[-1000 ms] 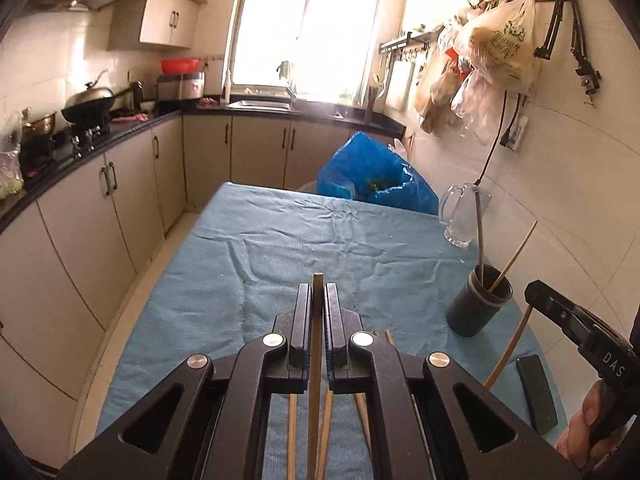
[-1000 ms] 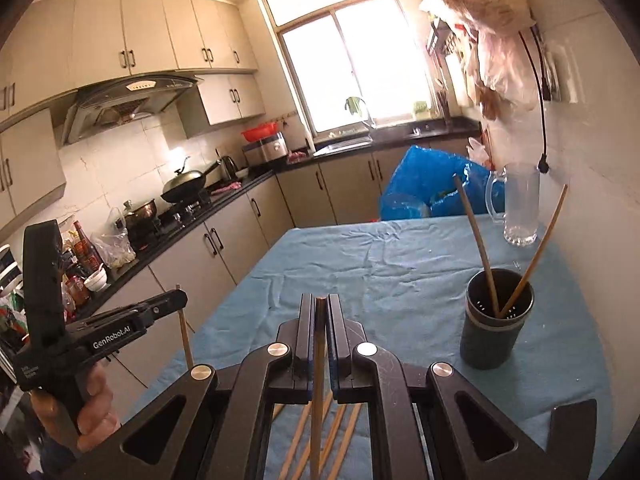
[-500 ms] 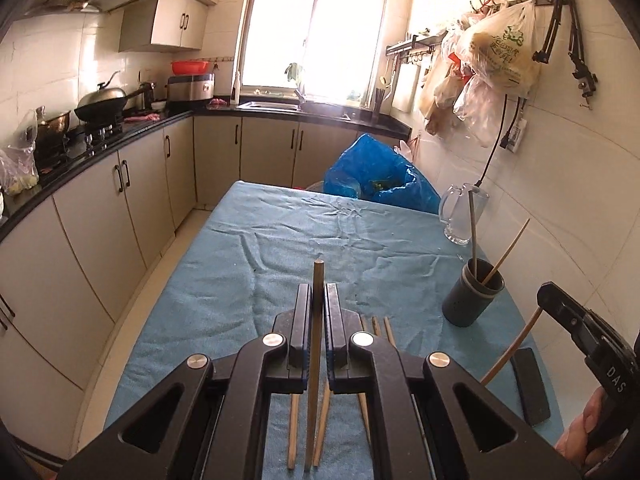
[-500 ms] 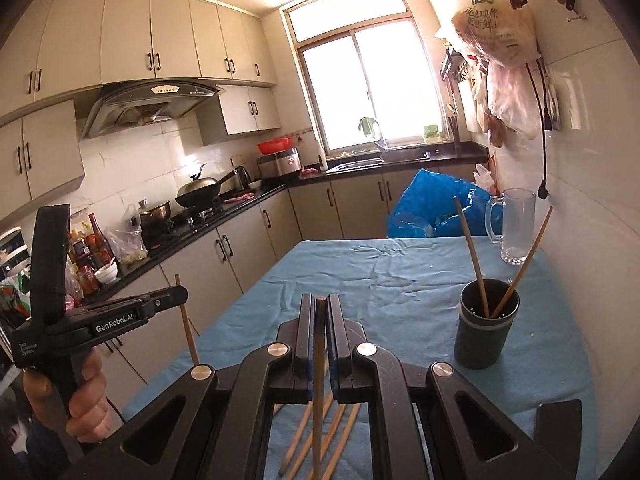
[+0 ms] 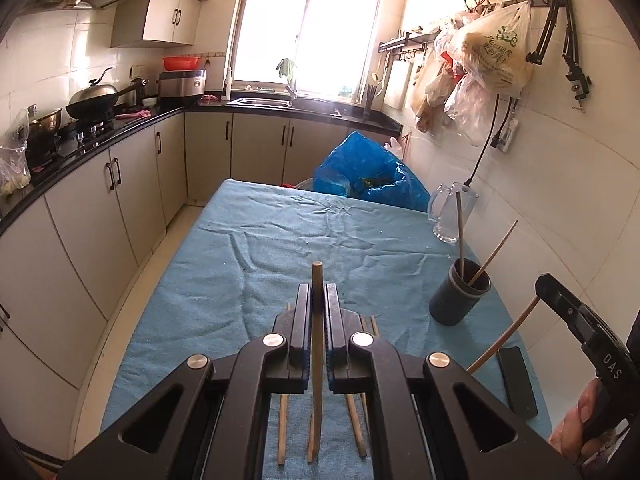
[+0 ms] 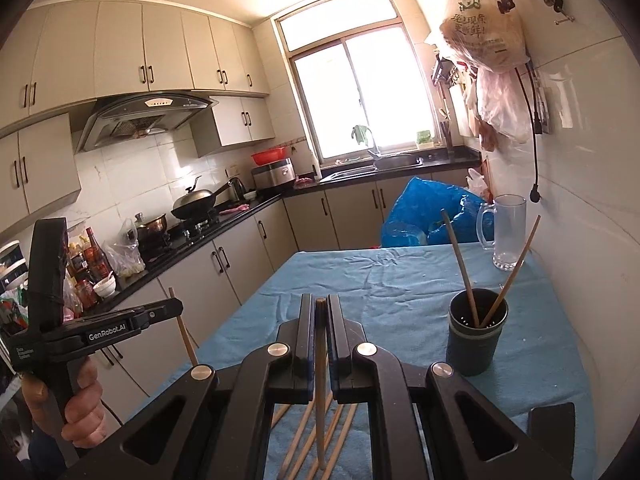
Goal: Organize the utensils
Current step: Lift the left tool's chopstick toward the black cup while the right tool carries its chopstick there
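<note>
Both tongs, left tongs (image 5: 318, 294) & right tongs (image 6: 320, 308), are each clenching one chopstick (image 5: 316, 344) above desk (image 5: 240, 264); holder cup (image 6: 476, 336) is standing far right w/ two inside. Best tipping sticks vertical before dropping in.

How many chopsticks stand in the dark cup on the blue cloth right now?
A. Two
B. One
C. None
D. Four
A: two chopsticks lean apart inside the dark cup, while each gripper, left and right, is shut on another chopstick.
</note>
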